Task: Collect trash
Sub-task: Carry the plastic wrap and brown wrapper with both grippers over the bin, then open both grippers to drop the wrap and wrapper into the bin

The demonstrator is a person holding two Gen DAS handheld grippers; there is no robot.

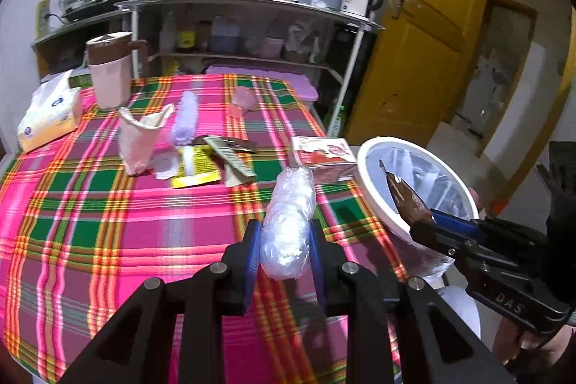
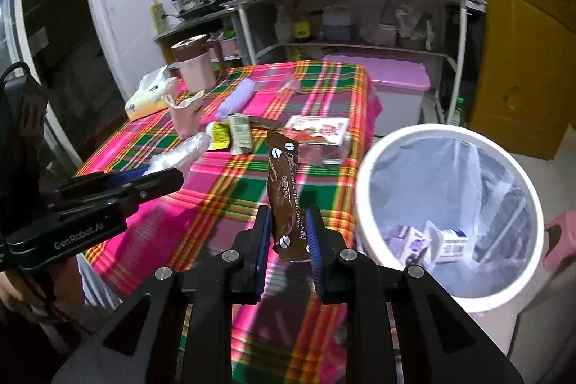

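My left gripper (image 1: pixel 285 242) is shut on a crumpled clear plastic bag (image 1: pixel 288 215), held above the plaid tablecloth (image 1: pixel 108 222). My right gripper (image 2: pixel 288 233) is shut on a brown coffee sachet (image 2: pixel 284 189), which stands upright between the blue pads. In the left wrist view that sachet (image 1: pixel 405 200) hangs over the rim of the white lined bin (image 1: pixel 378 207). The bin (image 2: pixel 370 240) stands off the table's right edge and holds a few cartons. More trash lies mid-table: a crushed pink cup (image 1: pixel 138 139), a yellow wrapper (image 1: pixel 196 166), a red-and-white carton (image 1: pixel 322 153) and a lilac wrapper (image 1: pixel 185 117).
A tissue pack (image 1: pixel 48 117) and a pink-and-brown jug (image 1: pixel 108 71) stand at the table's far left. A metal shelf (image 1: pixel 252 24) with bottles and a kettle lines the back wall. A yellow door (image 1: pixel 424 35) stands at the right. A lilac storage box (image 2: pixel 392 85) sits beyond the table.
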